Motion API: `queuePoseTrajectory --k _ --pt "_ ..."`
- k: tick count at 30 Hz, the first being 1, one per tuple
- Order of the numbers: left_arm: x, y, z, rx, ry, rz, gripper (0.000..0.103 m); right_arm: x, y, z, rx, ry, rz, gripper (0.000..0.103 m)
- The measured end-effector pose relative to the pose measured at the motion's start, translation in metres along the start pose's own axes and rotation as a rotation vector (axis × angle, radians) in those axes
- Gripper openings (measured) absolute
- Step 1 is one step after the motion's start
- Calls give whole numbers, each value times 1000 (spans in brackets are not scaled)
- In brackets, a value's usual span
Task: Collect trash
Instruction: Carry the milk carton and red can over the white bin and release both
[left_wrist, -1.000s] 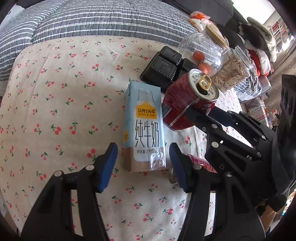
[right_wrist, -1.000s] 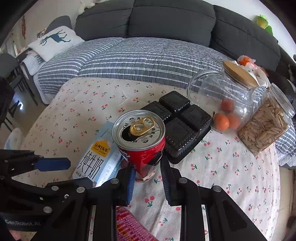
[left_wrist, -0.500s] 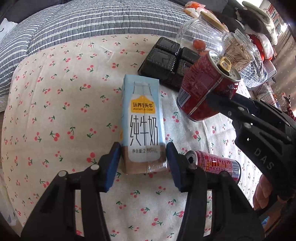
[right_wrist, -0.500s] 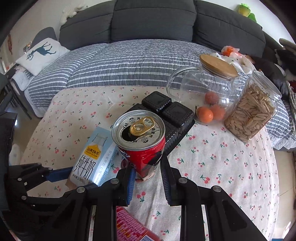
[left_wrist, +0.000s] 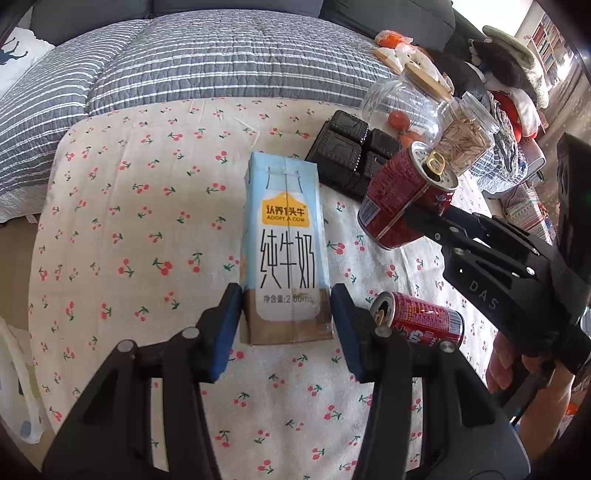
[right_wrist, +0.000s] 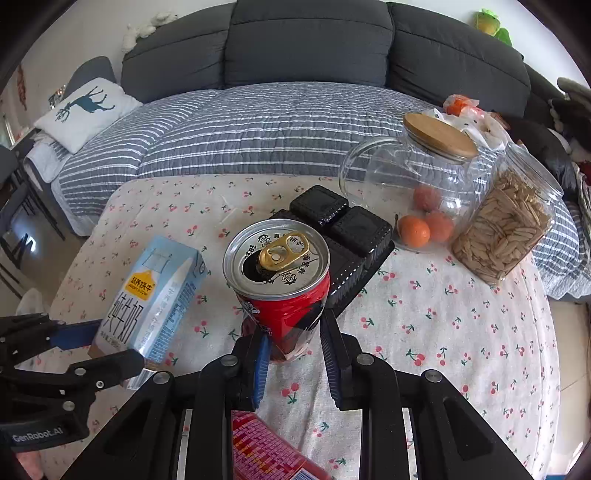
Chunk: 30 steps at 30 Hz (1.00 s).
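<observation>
While the left tool (left_wrist: 286, 325) clamps the base of a pale blue milk carton (left_wrist: 284, 243) between its blue pads (left_wrist: 225, 332), the carton hangs tilted above the cherry-print tabletop (left_wrist: 147, 229), its top pointing to twelve o'clock in the left wrist view. Its jaws have just been closing, and now both pads press the carton's sides. The right tool (right_wrist: 293, 350) grips an opened red can (right_wrist: 280, 288) at a narrow setting, its fingers pinching the lower body; the can stands nearly upright in the right wrist view, gold pull tab on top, clear of the cloth. A second red can (left_wrist: 421, 319) lies on its side on the tabletop at three o'clock from the carton's base, just beside the left tool's right finger. A black plastic tray (right_wrist: 343, 236) sits at one o'clock from the held can. Beyond it, at two o'clock, stand a glass jar (right_wrist: 406, 184) with a wooden lid holding oranges, and a seed jar (right_wrist: 506, 221).
</observation>
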<state>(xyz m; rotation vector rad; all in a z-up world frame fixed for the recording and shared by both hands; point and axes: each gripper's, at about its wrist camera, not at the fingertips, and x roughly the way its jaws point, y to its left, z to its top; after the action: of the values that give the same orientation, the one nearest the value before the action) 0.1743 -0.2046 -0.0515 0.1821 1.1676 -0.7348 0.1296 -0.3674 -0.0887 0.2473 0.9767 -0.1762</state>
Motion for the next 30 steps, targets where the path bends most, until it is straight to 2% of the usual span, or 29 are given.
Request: queuePoseTrajectory --k 6,9,13,19,22,26,30 --pt "-33 40 1 -52 -37 -2 51 -6 15 -2 -22 -26 -4 27" --pt "-55 76 -5 -101 -61 -7 51 -9 31 -5 -60 -40 -18 27" --pt "-89 137 -15 -197 -106 -5 51 -23 56 -4 -89 -93 7 27" --pt "-131 244 -55 -387 -144 33 51 -22 108 -12 -182 -93 57 27" --pt "-148 286 -79 -480 -160 56 51 -18 135 -16 -229 -80 81 27" --pt "-159 317 -109 -587 -155 50 51 -16 171 -20 -250 -83 132 27" --pt "-165 332 -133 -637 -150 54 51 -17 208 -26 -240 -63 243 27"
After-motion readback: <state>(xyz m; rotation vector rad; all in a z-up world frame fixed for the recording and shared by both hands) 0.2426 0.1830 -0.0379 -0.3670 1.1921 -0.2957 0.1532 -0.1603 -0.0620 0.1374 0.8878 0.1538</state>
